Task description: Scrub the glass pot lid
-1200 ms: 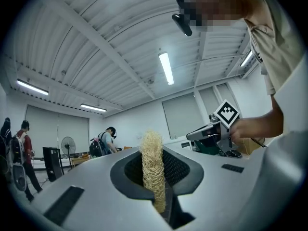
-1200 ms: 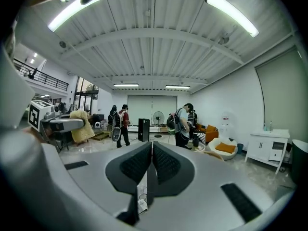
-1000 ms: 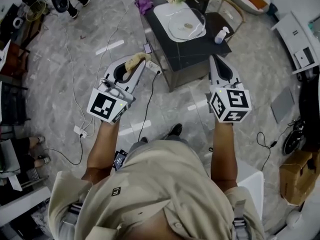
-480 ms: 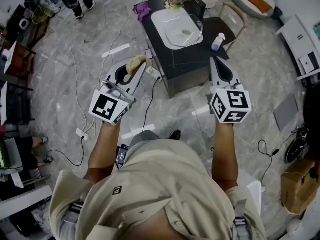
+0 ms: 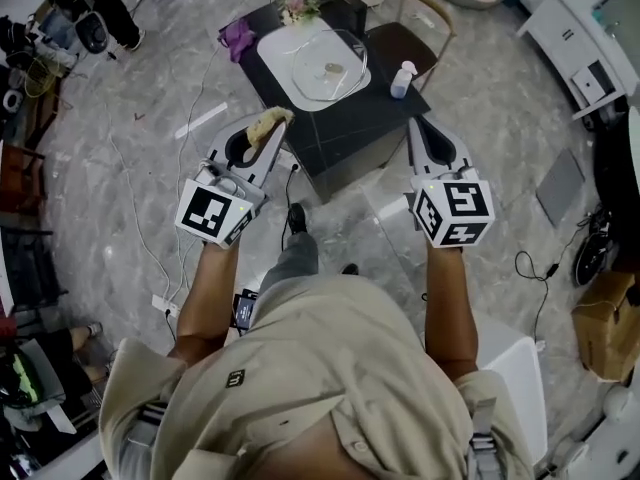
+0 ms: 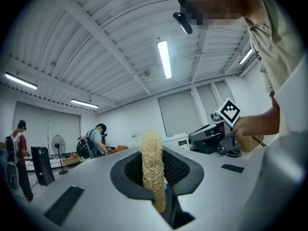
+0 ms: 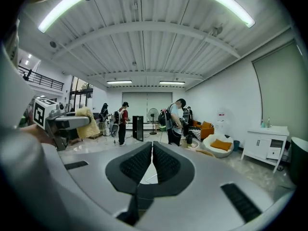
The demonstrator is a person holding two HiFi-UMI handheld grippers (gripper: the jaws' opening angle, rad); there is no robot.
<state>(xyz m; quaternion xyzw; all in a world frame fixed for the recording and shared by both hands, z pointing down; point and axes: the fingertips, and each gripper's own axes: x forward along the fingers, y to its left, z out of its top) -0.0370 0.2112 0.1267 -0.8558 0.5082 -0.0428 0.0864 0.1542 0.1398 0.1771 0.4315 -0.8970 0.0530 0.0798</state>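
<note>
Two grippers are held out in front of the person, above a marble-patterned floor [image 5: 150, 168] and short of a dark table [image 5: 352, 118]. The left gripper [image 5: 266, 131] is clamped on a tan loofah scrubber [image 5: 268, 123]. In the left gripper view, the scrubber is seen standing upright between the pads [image 6: 179, 170], with its fibrous top well proud of them. The right gripper [image 5: 418, 133] is closed on nothing: in the right gripper view its ribbed pads [image 7: 137, 165] are brought together at the tips, and only a thin slit is left between them. The glass pot lid [image 5: 325, 68] is laid on a white tray [image 5: 280, 48] on the table, well apart from both grippers and touched by neither. A small spray bottle [image 5: 402, 78] is stood just beside the tray, and a purple cloth [image 5: 237, 36] is bunched at the table's far left corner.
</note>
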